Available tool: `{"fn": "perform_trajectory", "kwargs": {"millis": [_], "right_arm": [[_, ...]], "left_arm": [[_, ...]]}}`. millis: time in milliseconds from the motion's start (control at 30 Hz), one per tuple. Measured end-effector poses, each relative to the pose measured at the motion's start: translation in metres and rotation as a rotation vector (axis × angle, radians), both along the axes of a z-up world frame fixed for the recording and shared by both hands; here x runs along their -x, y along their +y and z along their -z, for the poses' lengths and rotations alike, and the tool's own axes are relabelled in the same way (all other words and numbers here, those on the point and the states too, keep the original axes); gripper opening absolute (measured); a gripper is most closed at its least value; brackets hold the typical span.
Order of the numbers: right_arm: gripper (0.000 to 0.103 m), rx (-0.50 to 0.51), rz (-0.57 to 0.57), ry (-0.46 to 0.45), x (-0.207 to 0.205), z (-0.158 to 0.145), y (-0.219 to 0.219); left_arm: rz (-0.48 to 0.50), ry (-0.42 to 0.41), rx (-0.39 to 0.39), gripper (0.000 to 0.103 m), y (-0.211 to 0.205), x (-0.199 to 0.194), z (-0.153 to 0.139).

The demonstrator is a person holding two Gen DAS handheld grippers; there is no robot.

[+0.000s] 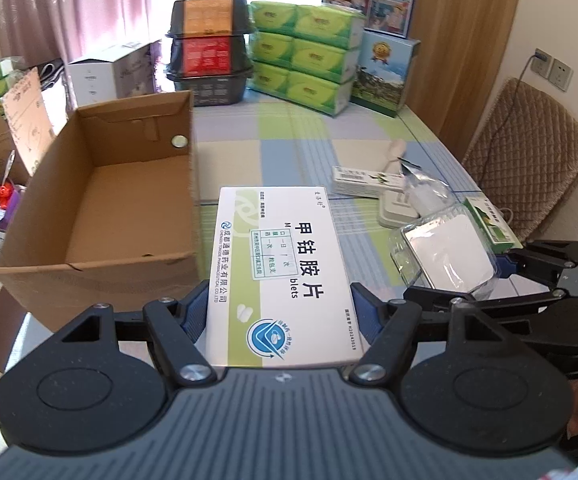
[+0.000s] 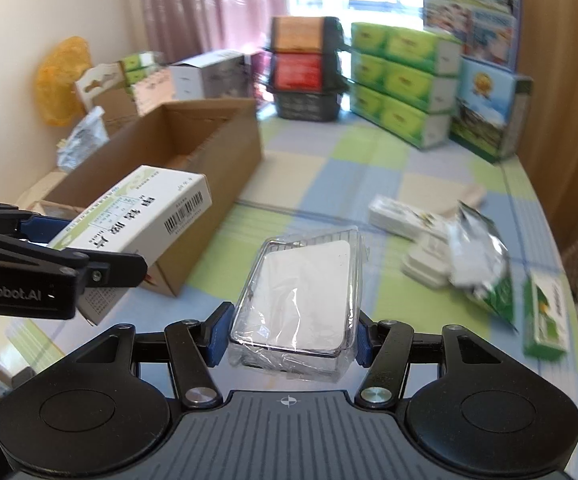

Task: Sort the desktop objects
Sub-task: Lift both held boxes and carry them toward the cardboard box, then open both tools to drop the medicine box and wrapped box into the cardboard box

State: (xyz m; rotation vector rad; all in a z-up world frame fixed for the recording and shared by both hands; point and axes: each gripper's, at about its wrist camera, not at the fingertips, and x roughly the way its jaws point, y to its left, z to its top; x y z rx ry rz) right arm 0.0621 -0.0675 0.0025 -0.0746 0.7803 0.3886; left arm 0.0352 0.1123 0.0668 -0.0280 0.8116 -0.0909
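Between the left gripper's (image 1: 279, 312) fingers a medicine box (image 1: 279, 276) is clamped, lifted beside the empty cardboard box (image 1: 101, 208); a clear plastic case (image 2: 301, 300) is pinched by the right gripper (image 2: 289, 332) above the worktop (image 2: 329, 184). Carrying seems underway; release over the cardboard box is probably required next.

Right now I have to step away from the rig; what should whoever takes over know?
Left gripper: shut on the white-and-green medicine box, held in the air beside the open brown cardboard box.
Right gripper: shut on the clear plastic case with a white insert, held above the checked tablecloth.
Done: nothing shows inside the cardboard box yet.
Left: drop both held items, probably into the cardboard box, then clear the small cartons and silver foil pouch lying on the cloth to the right.
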Motion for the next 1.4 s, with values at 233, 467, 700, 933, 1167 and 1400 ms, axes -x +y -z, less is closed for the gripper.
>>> {"fn": "perform_trajectory", "kwargs": {"millis": [233, 467, 700, 933, 1167, 1400], "right_arm": [[0.056, -0.012, -0.09, -0.026, -0.019, -0.014, 0.05], [0.056, -0.009, -0.173, -0.048, -0.043, -0.024, 0.097], [0.056, 0.002, -0.219, -0.045, -0.071, -0.027, 0.134], [0.056, -0.002, -0.248, -0.015, -0.097, -0.021, 0.161], [0.056, 0.009, -0.253, 0.003, -0.111, -0.009, 0.175], [0.056, 0.011, -0.247, 0.013, -0.118, -0.004, 0.176]], "left_arm": [[-0.054, -0.017, -0.037, 0.068, 0.05, -0.004, -0.018], [-0.106, -0.005, -0.081, 0.068, 0.102, -0.019, -0.027], [-0.156, 0.016, -0.108, 0.068, 0.148, -0.037, -0.023], [-0.144, 0.038, -0.115, 0.068, 0.168, -0.057, -0.013], [-0.13, 0.055, -0.094, 0.068, 0.178, -0.077, 0.001], [-0.147, 0.059, -0.072, 0.067, 0.188, -0.084, 0.01]]}}
